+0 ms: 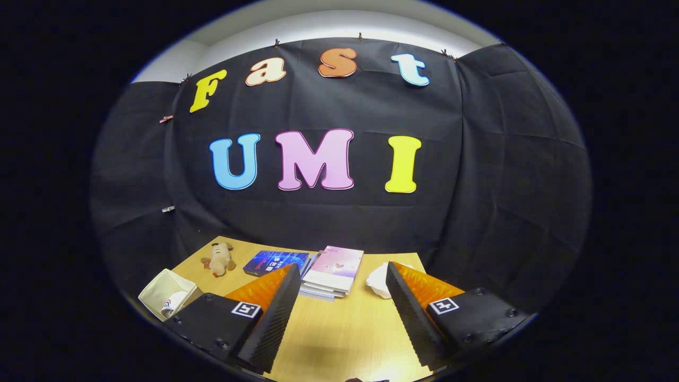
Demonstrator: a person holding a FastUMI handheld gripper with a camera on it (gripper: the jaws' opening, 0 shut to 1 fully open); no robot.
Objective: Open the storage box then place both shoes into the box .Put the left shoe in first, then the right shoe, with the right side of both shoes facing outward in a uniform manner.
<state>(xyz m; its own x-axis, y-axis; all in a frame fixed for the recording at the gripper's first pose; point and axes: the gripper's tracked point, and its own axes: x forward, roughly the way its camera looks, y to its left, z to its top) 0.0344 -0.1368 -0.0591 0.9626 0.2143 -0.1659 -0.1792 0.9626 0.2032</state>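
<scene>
**Gripper idle over table; box at lower left, shoes not identified**

Gripper (339,297) hung above wooden table (339,329), jaws spread wide, nothing between them. Open-topped white box (159,292) sat lower left, just beside left finger; poss. the storage box, can't confirm. White object (379,281) by right finger unidentified. Books (331,273) and plush toy (218,259) lay beyond. Judged: box thin-walled, light, liable to slide; grip at rim.
</scene>
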